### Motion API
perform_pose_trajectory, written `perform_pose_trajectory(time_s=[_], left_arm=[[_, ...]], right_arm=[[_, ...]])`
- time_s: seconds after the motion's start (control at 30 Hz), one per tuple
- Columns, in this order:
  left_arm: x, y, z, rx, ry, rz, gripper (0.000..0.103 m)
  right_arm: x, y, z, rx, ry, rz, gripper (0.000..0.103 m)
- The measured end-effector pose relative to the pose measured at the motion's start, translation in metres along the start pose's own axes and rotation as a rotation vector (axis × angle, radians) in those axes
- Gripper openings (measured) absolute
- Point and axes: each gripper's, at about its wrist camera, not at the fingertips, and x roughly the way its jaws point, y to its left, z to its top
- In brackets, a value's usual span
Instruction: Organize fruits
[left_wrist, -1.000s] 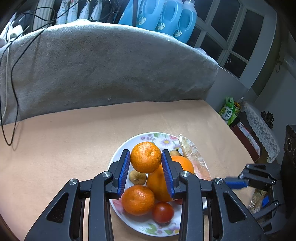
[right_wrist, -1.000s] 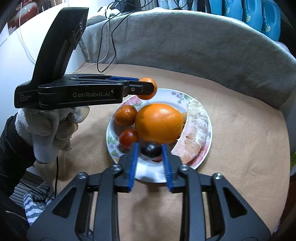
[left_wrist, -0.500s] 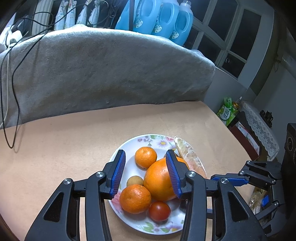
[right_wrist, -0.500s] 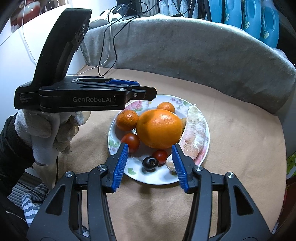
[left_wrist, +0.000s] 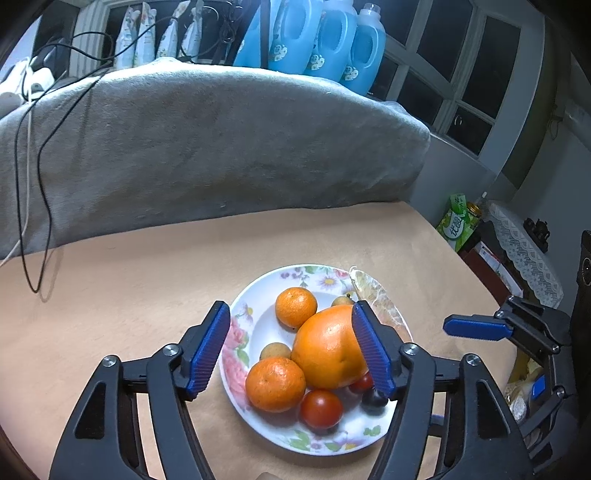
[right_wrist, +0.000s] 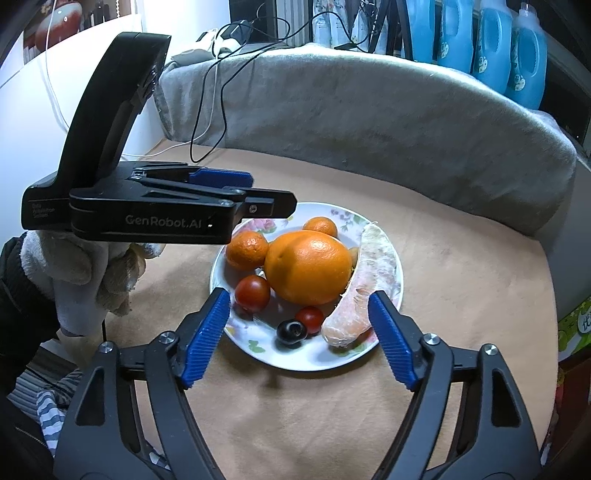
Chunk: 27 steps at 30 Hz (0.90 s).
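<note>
Between your left hand-held gripper, jaws opening and empty, a small mandarin now rests on the floral plate; your right hand-held gripper, also opening, has released the dark grape. Both placements look complete. Only the right view shows the whole pomelo segment.

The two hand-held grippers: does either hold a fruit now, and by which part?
Neither. The left hand-held gripper and the right hand-held gripper have empty, opening jaws above the plate, touching no fruit.

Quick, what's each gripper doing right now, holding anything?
Left gripper: jaws opening, holding nothing, above the plate.
Right gripper: jaws opening, holding nothing.
</note>
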Motion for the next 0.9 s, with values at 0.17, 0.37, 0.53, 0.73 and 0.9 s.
perform_pose_trajectory(time_s=[0.17,0.37,0.53,0.73,0.9], left_arm=[[-0.005,0.003,-0.003,-0.012,-0.002,0.025,0.07],[-0.013,0.009,-0.011,-0.031,-0.008,0.055,0.071],[-0.023,0.008,-0.019,-0.034,-0.021,0.077,0.071],[-0.038,0.002,-0.029,-0.036,-0.053,0.094,0.071],[-0.048,-0.01,-0.039,-0.011,-0.066,0.124,0.073]], right_arm=[[-0.005,0.001,-0.001,0.004,-0.013,-0.017,0.087],[-0.009,-0.004,-0.003,0.02,-0.022,-0.03,0.088],[-0.013,-0.011,-0.004,0.054,-0.035,-0.039,0.089],[-0.019,-0.018,-0.003,0.098,-0.062,-0.057,0.095],[-0.022,-0.02,-0.003,0.126,-0.089,-0.077,0.098]])
